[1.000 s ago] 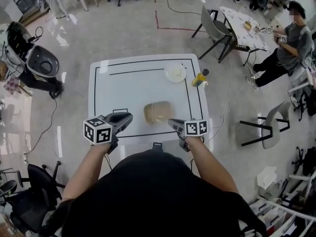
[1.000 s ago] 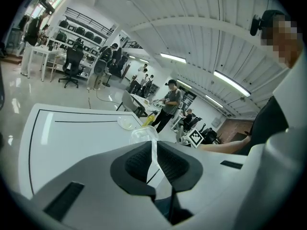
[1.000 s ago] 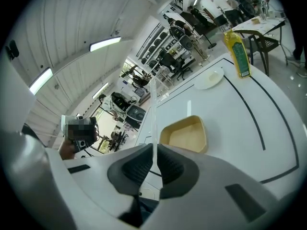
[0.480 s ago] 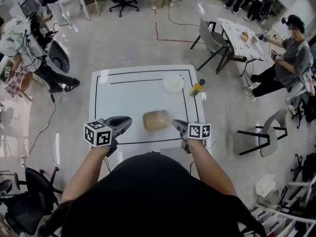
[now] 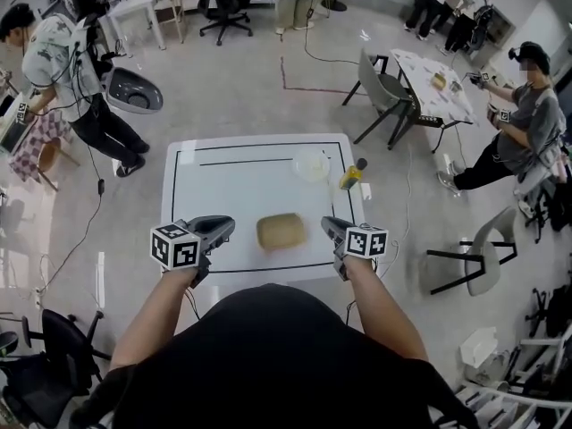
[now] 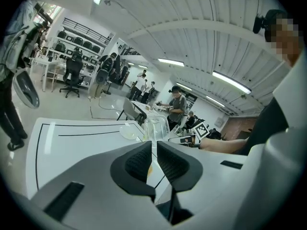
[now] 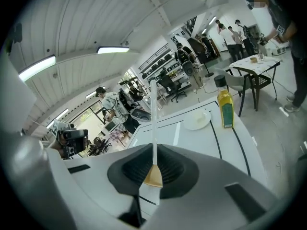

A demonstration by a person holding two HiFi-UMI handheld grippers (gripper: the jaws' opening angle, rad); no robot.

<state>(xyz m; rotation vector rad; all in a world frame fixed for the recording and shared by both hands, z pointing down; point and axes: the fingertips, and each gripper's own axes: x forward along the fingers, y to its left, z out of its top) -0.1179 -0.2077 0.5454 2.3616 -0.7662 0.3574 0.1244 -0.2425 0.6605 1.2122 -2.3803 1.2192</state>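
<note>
Lying between shut left tongs (image 5: 227, 225) and shut right tongs (image 5: 327, 225): tan, rounded tray (image 5: 281, 231).

We look steeply down from the head view, well above the whole white table (image 5: 232, 190). Each gripper view sits low, close behind its own jaws, facing level across the tabletop into the room. All three views share the white plate (image 5: 311, 164); head and right gripper views also share the yellow bottle (image 7: 225, 109).
</note>
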